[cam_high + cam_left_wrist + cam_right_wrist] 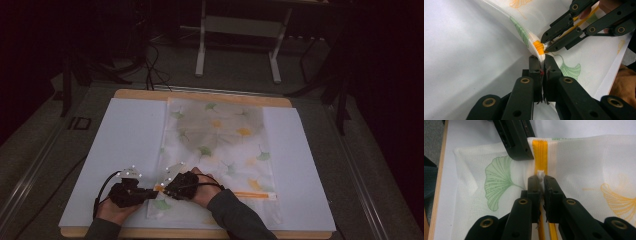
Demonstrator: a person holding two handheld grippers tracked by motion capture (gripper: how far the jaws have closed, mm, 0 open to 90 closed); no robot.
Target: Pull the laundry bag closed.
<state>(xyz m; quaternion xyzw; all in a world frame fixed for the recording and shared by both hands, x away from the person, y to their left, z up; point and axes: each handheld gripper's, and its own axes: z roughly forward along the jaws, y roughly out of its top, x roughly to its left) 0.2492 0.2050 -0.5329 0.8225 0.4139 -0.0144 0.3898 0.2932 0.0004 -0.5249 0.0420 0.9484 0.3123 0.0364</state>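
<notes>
Left gripper view: the left gripper (542, 65) pinches the white ginkgo-print mesh bag (524, 22) edge, bracing it, while the right gripper (546, 45) pinches the white zipper pull (540, 173).

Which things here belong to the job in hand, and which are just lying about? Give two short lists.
In the job:
- mesh bag with leaf print
- its orange zipper
- white zipper pull, pinched by the right tool
- left tool, clamping the bag's edge

Lying about:
- white board
- metal stand behind the table
- floor cables
</notes>
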